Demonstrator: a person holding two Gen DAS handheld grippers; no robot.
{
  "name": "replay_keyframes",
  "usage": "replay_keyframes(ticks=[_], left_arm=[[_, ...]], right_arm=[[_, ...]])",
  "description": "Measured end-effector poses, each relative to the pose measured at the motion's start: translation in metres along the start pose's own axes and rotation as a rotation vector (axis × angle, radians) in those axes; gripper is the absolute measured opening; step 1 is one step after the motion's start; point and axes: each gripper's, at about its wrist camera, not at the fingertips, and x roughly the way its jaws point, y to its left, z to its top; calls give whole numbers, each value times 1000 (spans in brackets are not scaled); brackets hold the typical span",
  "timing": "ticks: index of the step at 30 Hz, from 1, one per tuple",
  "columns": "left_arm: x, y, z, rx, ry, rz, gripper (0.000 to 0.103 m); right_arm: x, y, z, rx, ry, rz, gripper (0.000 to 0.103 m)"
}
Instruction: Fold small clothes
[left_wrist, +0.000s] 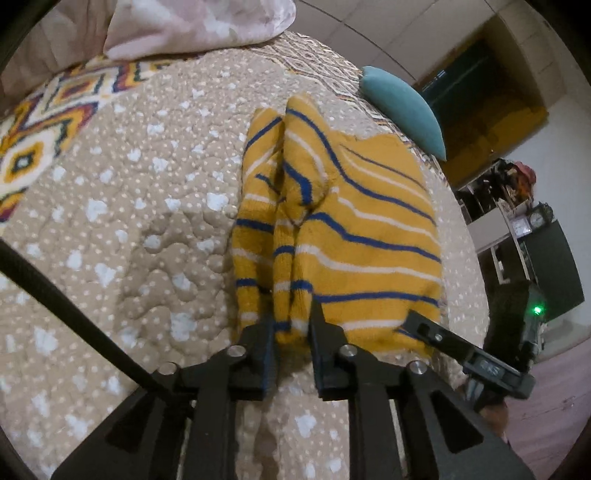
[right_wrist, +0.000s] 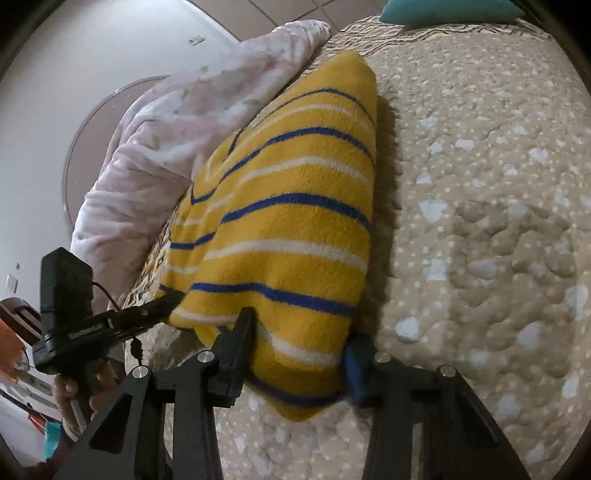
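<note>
Dim indoor light, fisheye-warped edges

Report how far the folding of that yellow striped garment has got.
Done: the yellow striped garment already lies partly doubled on the quilted bedspread, with its sleeves bunched along one side. In hand: the left gripper pinches its near edge, and the right gripper straddles a thick fold at another corner. Left: finishing the fold, flattening it and letting go.

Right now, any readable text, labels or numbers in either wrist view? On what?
None legible.
Right hand-held gripper: pale marks on its body, blurred.
Small clock on the far shelf: dial too small to read.
Striped sweater: stripes only, no visible print.
Quilt: pattern only.
</note>
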Motion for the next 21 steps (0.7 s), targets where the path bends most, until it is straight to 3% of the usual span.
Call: replay_keyframes(ticks=[1, 3, 5, 9, 13, 15, 16, 17, 21], left_arm=[[-7, -2, 2, -3, -9, 4, 22], [-23, -3, 6, -2, -49, -3, 37], [-30, -8, 18, -1, -105, 20, 69], [-17, -19, 57, 24, -162, 63, 72], [30, -16, 101, 12, -87, 65, 74], [56, -14, 111, 14, -22, 85, 61], [66, -14, 116, 26, 12, 90, 26], [73, -14, 120, 42, 29, 113, 14], [70, -14, 127, 82, -40, 244, 10]], right_arm=[[-2, -2, -1, -6, 1, -1, 47], [-2, -4, -4, -14, -2, 11, 47], [-1, -8, -6, -4, -13, 32, 49], [-5, -15, -17, -4, -61, 68, 49], [-9, -17, -25, -35, -102, 85, 49], [-11, -20, -27, -30, -105, 98, 49], [-11, -20, -26, -27, -106, 103, 49], [-12, -22, -27, -25, -108, 108, 49], [-14, -24, -29, -17, -116, 129, 49]])
